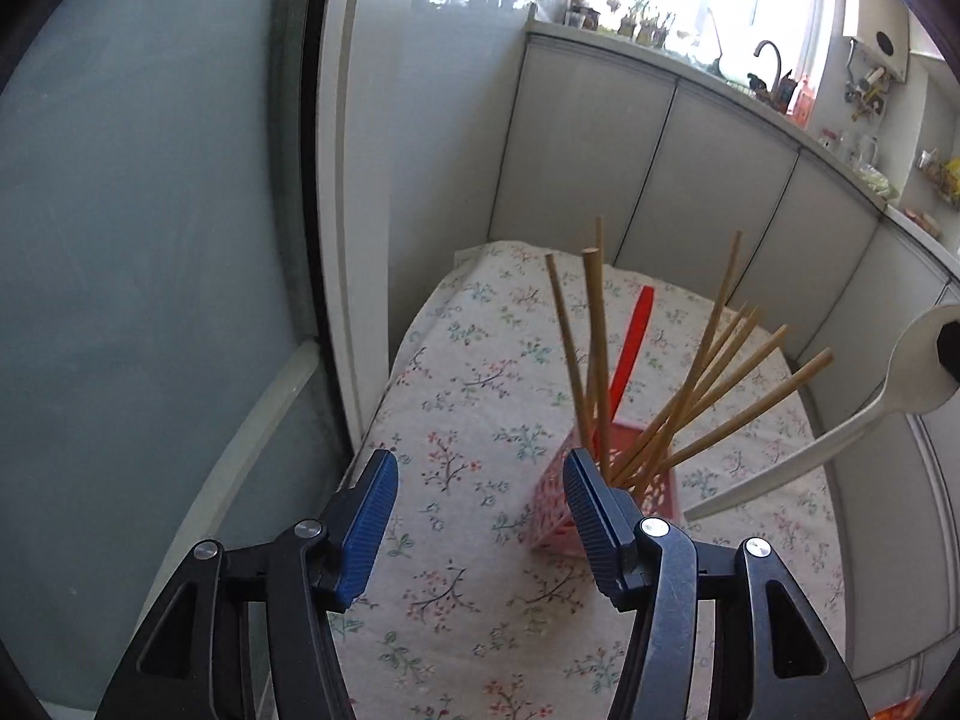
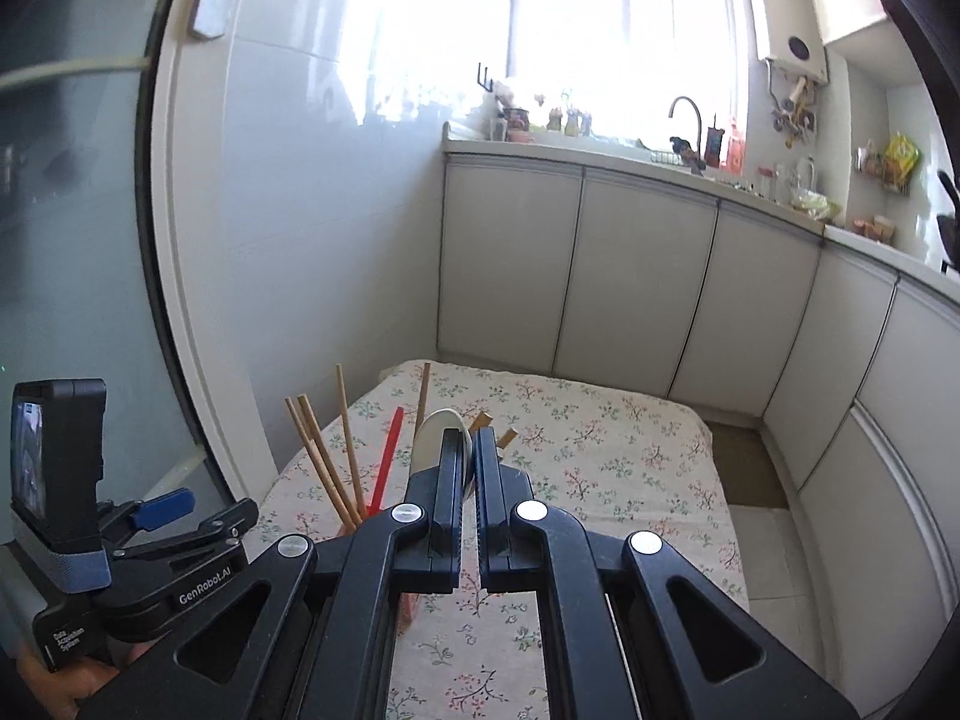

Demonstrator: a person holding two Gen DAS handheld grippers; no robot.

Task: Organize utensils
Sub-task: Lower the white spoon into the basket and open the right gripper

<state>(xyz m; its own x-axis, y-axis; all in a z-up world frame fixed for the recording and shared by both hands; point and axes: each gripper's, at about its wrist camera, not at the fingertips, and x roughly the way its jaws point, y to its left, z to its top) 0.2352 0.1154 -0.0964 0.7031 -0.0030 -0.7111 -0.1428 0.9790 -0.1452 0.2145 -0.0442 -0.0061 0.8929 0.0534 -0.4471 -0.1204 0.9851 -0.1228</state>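
Observation:
A pink perforated utensil basket [image 1: 555, 504] stands on the floral tablecloth [image 1: 468, 396]. It holds several wooden chopsticks [image 1: 597, 360] and a red utensil [image 1: 630, 348]. My left gripper [image 1: 480, 516] is open and empty, its right pad against the basket's near side. My right gripper [image 2: 468, 450] is shut on a white spoon [image 2: 435, 432] by its bowl. In the left wrist view the spoon [image 1: 840, 432] hangs in the air to the right of the basket, handle pointing down toward it. The chopsticks [image 2: 327, 456] also show in the right wrist view, left of the spoon.
The table sits against a frosted glass door [image 1: 150, 240] on the left. White kitchen cabinets [image 2: 630, 282] run behind and to the right, with a cluttered counter and tap [image 2: 687, 114] under a bright window. The left gripper's body [image 2: 150, 534] shows in the right wrist view.

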